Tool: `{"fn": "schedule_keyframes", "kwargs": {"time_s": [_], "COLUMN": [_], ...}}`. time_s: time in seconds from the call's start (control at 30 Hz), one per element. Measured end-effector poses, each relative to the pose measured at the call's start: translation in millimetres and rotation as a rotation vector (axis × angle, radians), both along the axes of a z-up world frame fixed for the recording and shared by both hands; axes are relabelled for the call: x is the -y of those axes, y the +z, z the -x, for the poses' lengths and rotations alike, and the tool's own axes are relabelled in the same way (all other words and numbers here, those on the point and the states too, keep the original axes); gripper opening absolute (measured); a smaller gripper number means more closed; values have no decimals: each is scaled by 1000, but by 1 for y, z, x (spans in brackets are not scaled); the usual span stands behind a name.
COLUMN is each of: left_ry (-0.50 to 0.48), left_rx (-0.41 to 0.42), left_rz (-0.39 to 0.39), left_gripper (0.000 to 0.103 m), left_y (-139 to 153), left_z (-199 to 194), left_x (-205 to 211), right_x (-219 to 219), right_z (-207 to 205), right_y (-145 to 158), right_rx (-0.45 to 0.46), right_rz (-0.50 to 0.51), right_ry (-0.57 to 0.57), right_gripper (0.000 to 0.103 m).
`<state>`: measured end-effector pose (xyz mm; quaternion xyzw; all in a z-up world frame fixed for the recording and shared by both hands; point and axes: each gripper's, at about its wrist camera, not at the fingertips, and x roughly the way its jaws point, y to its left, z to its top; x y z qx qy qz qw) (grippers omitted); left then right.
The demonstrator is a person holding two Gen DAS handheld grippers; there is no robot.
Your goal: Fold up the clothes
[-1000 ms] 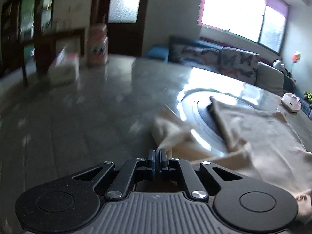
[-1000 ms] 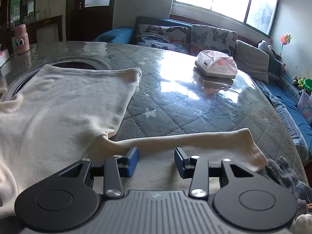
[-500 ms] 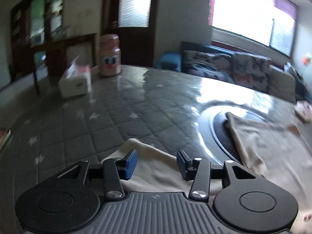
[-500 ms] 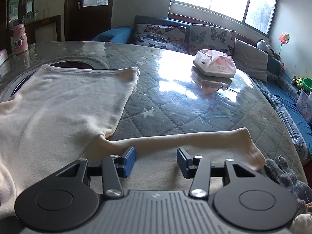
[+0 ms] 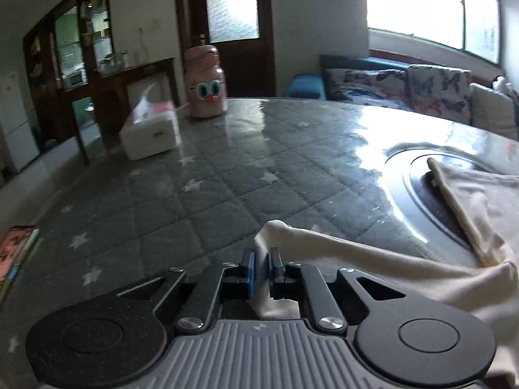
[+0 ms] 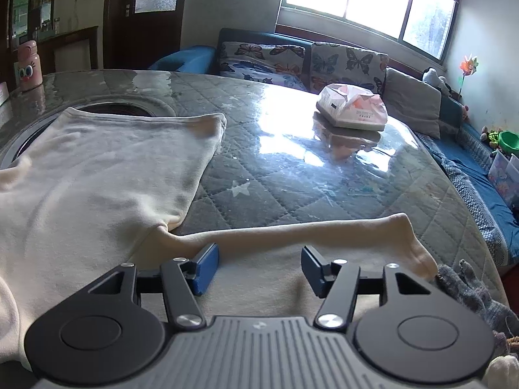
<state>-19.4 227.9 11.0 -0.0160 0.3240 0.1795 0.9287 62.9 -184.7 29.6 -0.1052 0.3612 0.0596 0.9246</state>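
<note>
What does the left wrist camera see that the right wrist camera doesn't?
Only the left wrist view shows the left gripper pinching a sleeve end, a white tissue box and a book at the table edge.

Only the right wrist view shows the right gripper, its jaws opening over the other sleeve, nothing pinched, plus a pink tissue pack and a grey glove.

Both show the cream shirt, the quilted table, the pink bottle and the sofa.

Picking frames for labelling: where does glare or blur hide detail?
Left wrist view: blown-out window, glare streak on the glossy quilted grey table, dim cabinet side. Right wrist view: sharp, glare patch by the pink tissue pack; cream long-sleeved shirt clear.
</note>
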Motion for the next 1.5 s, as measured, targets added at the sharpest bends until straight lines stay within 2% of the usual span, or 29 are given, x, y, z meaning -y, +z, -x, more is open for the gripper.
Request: {"fn": "schedule_keyframes", "kwargs": {"time_s": [0.13, 0.2, 0.3, 0.43, 0.57, 0.73, 0.83, 0.93, 1.13, 1.2, 1.23, 1.27, 1.4, 1.5], "left_ry": [101, 86, 55, 67, -6, -107, -106, -101, -90, -82, -69, -54, -57, -85], "left_rx": [-9, -12, -13, 9, 30, 18, -10, -24, -12, 3, 8, 13, -1, -13], "left_rz": [5, 12, 10, -17, 1, -5, 9, 10, 9, -8, -21, -33, -17, 1], "left_gripper": [8, 8, 14, 19, 19, 19, 19, 20, 21, 27, 36, 39, 38, 23], "left_y": [2, 0, 3, 12, 21, 15, 7, 1, 8, 10, 10, 10, 6, 1], "left_z": [18, 20, 16, 10, 11, 1, -7, -10, -1, 4, 5, 6, 3, 1], "left_x": [-11, -15, -15, -10, 5, 21, 14, 6, -4, -5, -7, -9, -18, -20], "right_x": [0, 2, 3, 2, 2, -4, -20, -46, -124, -153, -167, -181, -226, -250], "right_z": [0, -1, -1, -1, -2, 5, 15, 27, 46, 54, 58, 63, 73, 74], "right_y": [0, -1, -1, 0, 0, 7, 20, 34, 46, 45, 44, 42, 31, 22], "right_rx": [1, 3, 1, 4, 3, 17, 30, 43, -10, -28, -36, -44, -64, -62], "right_rz": [3, 4, -3, 6, 7, 5, -2, -18, -97, -106, -106, -106, -99, -81], "right_ry": [2, 2, -2, -5, -2, 9, 94, 229, 577, 681, 730, 779, 898, 930], "right_gripper": [61, 63, 64, 64, 64, 63, 61, 57, 50, 46, 41, 40, 31, 27]}}
